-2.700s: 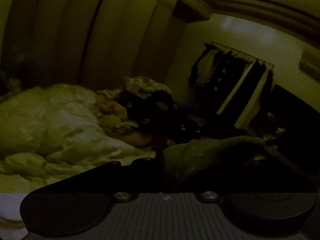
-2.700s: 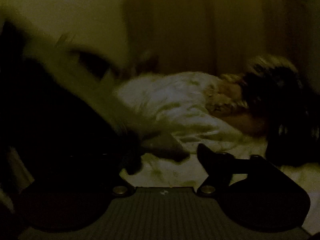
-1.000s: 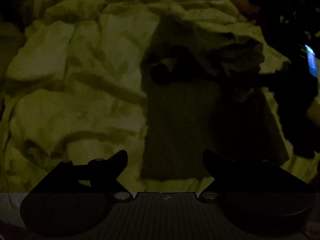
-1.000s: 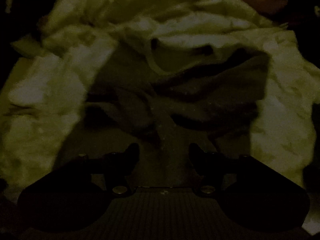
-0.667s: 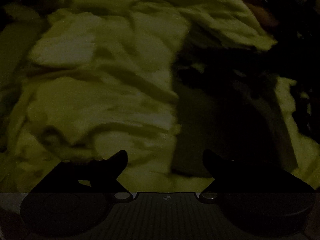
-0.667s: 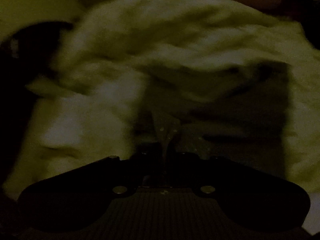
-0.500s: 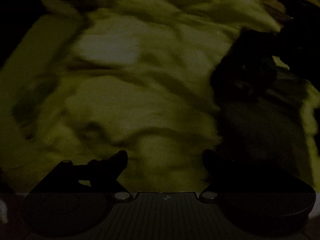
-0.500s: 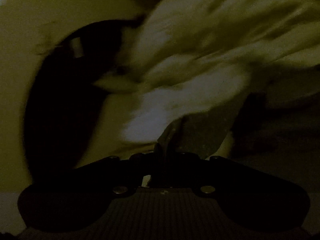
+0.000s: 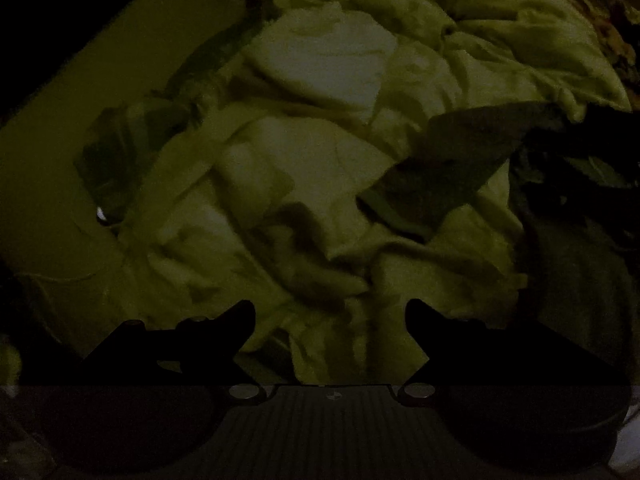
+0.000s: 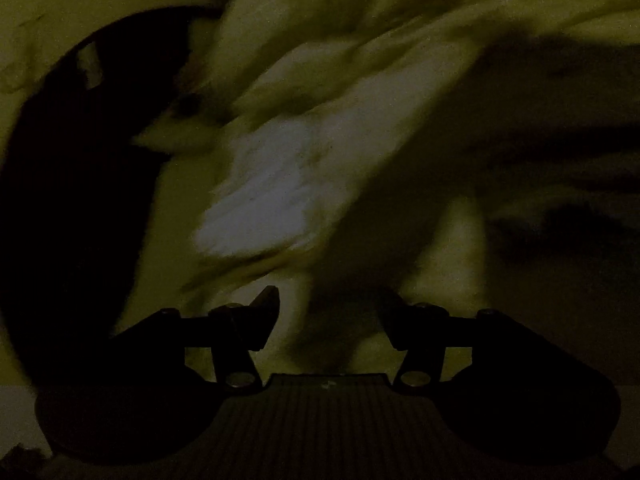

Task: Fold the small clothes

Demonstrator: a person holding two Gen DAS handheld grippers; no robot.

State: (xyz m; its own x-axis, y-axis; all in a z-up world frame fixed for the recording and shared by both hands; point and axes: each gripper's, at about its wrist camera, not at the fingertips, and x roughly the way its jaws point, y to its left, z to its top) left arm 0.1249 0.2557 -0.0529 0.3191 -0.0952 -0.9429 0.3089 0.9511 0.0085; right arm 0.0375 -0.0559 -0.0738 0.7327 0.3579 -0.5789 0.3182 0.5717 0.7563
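Both black two-finger grippers hang open over a rumpled bed in a very dim room. Left gripper (image 9: 330, 316) points steeply down with its jaws spread wide and nothing between them, only creased bedding beneath. Right gripper (image 10: 328, 312) is opening its jaws, and no cloth is pinched between the pads; a dark fold of fabric appears just beyond the gap, though blur makes it unclear whether it touches either finger.

Filling most of both views is the pale, heavily wrinkled duvet (image 9: 320, 80), yellow-green in the weak light. On it, up and to the right of the left gripper and well apart from its fingertips, lies the small dark grey garment (image 9: 452, 160), one corner raised into a peak. The same dark cloth spreads across the right side of the right wrist view (image 10: 540, 140), smeared by motion.

At upper left a flat pale slab (image 9: 100, 100) borders the duvet. A dark rounded shape (image 10: 80, 180) sits left of the right gripper, too dim to identify.
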